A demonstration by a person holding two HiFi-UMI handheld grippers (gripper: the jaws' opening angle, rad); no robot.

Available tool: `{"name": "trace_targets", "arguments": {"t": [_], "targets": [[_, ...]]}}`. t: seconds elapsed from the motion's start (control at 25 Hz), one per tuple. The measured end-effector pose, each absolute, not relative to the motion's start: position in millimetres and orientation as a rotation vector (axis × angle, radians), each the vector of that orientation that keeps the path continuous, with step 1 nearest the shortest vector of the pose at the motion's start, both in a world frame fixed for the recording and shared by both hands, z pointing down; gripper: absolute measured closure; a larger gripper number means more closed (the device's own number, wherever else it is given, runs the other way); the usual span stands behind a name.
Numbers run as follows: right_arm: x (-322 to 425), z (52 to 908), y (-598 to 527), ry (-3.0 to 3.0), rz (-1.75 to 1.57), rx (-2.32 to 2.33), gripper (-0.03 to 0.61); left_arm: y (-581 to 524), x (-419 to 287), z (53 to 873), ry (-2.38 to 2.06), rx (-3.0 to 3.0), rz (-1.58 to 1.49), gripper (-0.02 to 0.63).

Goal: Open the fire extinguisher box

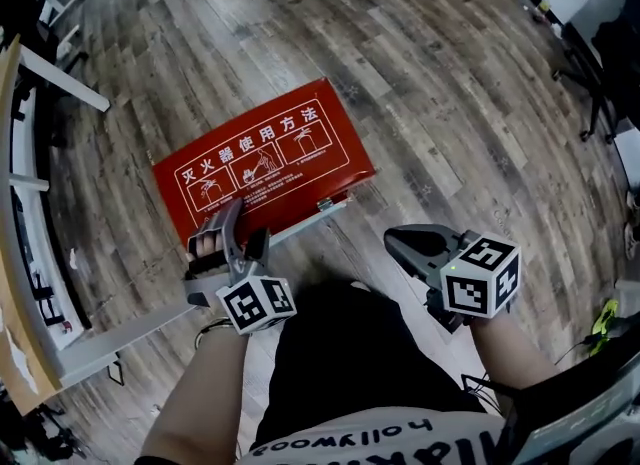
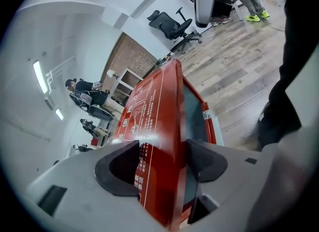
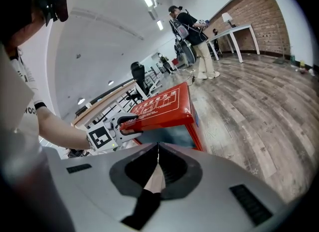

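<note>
A red fire extinguisher box [image 1: 265,158] lies on the wooden floor, its lid printed with white instruction pictures and a silver latch [image 1: 325,204] on its near edge. My left gripper [image 1: 212,238] straddles the lid's near left corner. In the left gripper view the red lid [image 2: 154,106] fills the gap, with one pad on its printed top and the other against its underside: my left gripper [image 2: 162,161] is shut on it. My right gripper [image 1: 392,238] hovers to the right of the box, apart from it. Its jaws [image 3: 158,148] meet with nothing between them; the box [image 3: 159,104] lies ahead of them.
A white desk frame [image 1: 30,253] runs along the left side. A black office chair [image 1: 600,73] stands at the far right. A person [image 3: 192,36] stands by a white table [image 3: 239,29] in the background. My own legs in black shorts [image 1: 350,353] are just behind the grippers.
</note>
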State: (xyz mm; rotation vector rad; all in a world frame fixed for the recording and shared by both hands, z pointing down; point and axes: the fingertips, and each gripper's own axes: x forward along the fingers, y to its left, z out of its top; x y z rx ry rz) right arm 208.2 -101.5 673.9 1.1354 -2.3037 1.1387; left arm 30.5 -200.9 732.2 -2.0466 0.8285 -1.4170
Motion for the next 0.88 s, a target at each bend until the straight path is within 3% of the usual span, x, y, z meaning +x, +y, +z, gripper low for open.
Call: {"name": "trace_targets", "arguments": {"t": [0.36,0.88], "targets": [[220,658,-94,-2.289,1.168,1.097,0.568,-197,31,723,0.795,-2.071,-1.512,0.336],[212,600,-109,-2.309,1.15,1.05,0.568,-192,31,661,0.771,-2.152,-1.475,0.439]]}}
